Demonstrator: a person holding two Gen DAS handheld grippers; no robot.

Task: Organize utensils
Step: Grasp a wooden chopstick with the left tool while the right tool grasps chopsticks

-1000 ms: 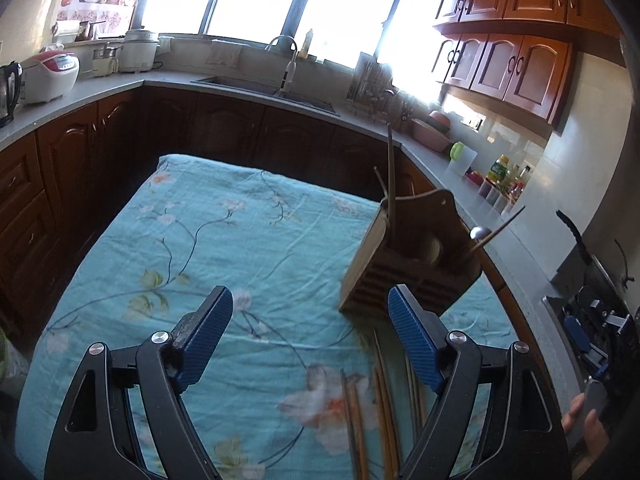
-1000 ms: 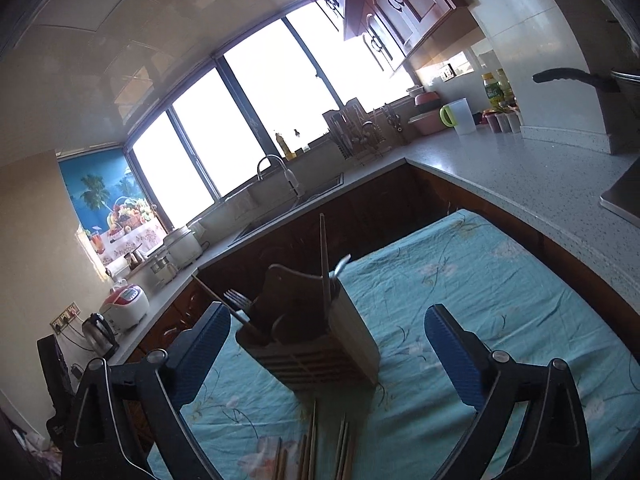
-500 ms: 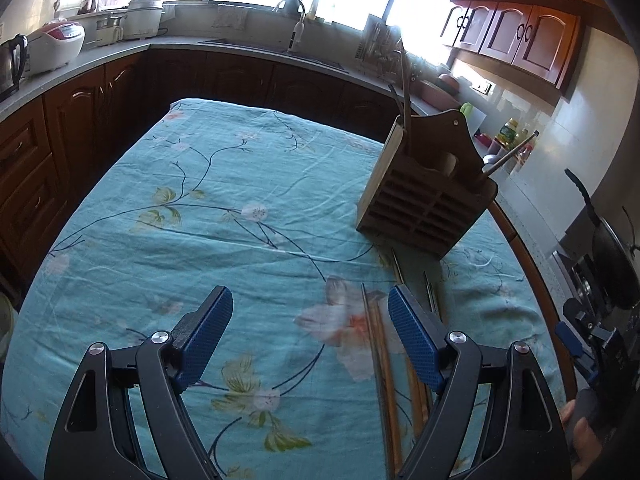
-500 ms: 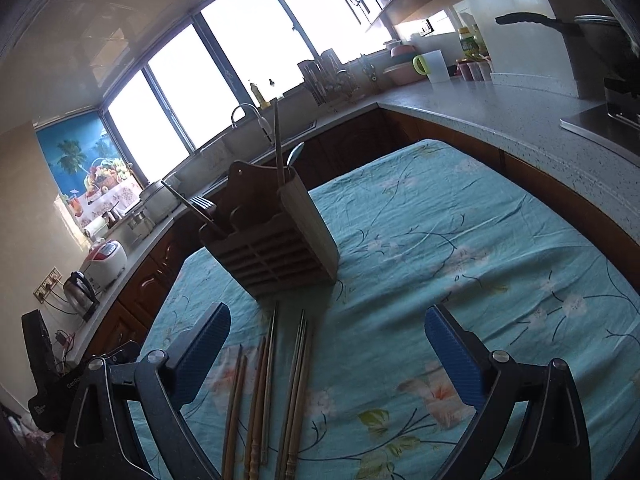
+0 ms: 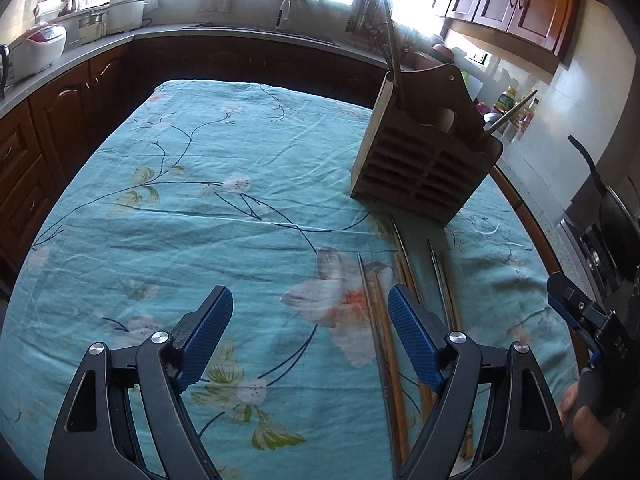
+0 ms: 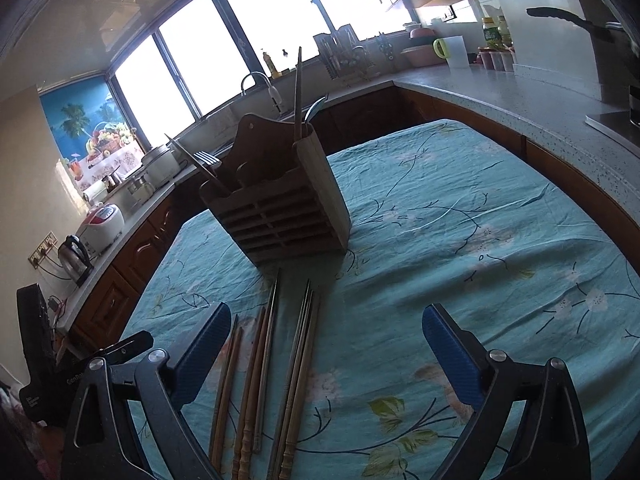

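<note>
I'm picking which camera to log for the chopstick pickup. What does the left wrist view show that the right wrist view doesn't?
Only the left wrist view: the open left gripper, and the person's hand holding the other tool at the right edge.

Only the right wrist view: the open right gripper, a fork in the wooden holder, and a kettle.

Both: the holder, the chopsticks lying before it, and the floral tablecloth.

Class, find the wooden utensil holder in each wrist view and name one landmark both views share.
Left wrist: wooden utensil holder stands upper right, beyond the chopsticks.
Right wrist: it stands centre-left, just behind the chopsticks.
Shared landmark: the sink faucet under the windows.
</note>
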